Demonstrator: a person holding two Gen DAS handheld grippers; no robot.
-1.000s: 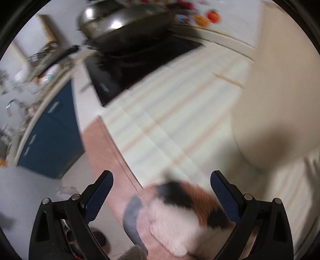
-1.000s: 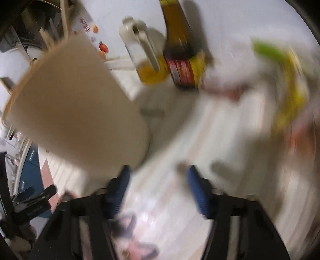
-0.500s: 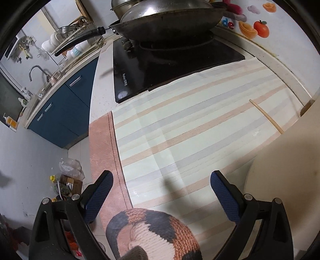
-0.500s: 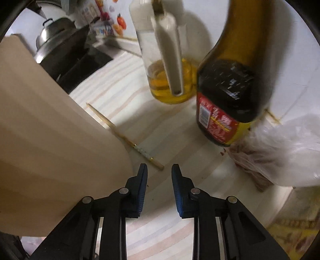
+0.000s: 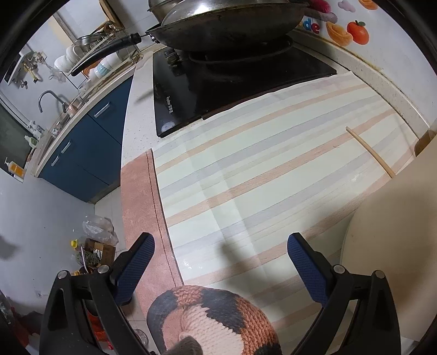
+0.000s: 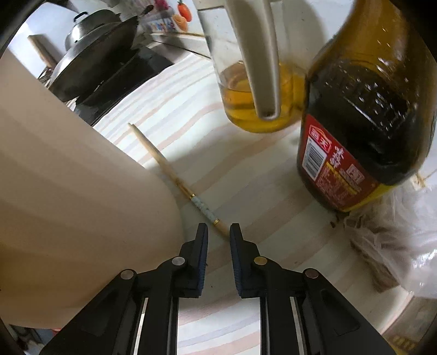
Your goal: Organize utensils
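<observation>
A single wooden chopstick (image 6: pixel 174 174) with a patterned band lies on the striped mat beside a tall cream utensil holder (image 6: pixel 76 207). Its thick end lies just ahead of my right gripper (image 6: pixel 218 232), whose jaws stand a narrow gap apart and hold nothing. In the left wrist view the chopstick's thin end (image 5: pixel 368 151) shows at the right, partly hidden behind the holder (image 5: pixel 390 245). My left gripper (image 5: pixel 218 245) is wide open and empty above the mat's front edge.
A dark soy sauce bottle (image 6: pixel 363 131) and a glass oil jug (image 6: pixel 254 82) stand right of the chopstick, with a plastic bag (image 6: pixel 396 232) beyond. A wok (image 5: pixel 226 24) sits on the black stove (image 5: pixel 218 90). A knitted hat (image 5: pixel 213 322) is below the left gripper.
My right gripper has swung down to the chopstick's thick end and narrowed its jaws. My left gripper has steadied, pulled back from the holder and stayed open.
</observation>
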